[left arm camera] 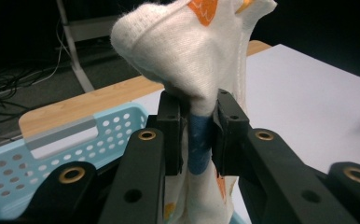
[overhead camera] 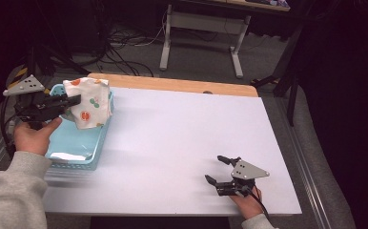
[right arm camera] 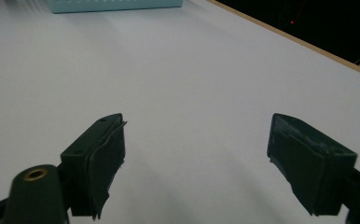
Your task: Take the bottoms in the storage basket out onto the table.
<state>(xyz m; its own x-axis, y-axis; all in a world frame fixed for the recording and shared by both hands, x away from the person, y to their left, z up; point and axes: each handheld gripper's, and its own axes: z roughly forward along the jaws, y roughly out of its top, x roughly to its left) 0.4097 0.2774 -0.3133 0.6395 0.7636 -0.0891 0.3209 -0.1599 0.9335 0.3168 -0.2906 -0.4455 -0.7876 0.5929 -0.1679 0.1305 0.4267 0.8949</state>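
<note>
A white cloth [overhead camera: 90, 102] printed with orange, green and blue shapes hangs over the light blue perforated basket [overhead camera: 79, 148] at the table's left side. My left gripper [overhead camera: 75, 100] is shut on it, held above the basket. In the left gripper view the cloth [left arm camera: 192, 60] bunches above the jaws and runs down between them, with the basket [left arm camera: 38, 154] below and to the left. My right gripper [overhead camera: 218, 169] rests low near the table's front right, open, with nothing between its fingers [right arm camera: 99, 158].
The white table top [overhead camera: 182, 138] has a wooden strip [overhead camera: 182, 85] along its far edge. Beyond it the floor holds cables and the legs of another table [overhead camera: 201, 33]. The basket's edge [right arm camera: 117, 4] sits far ahead in the right gripper view.
</note>
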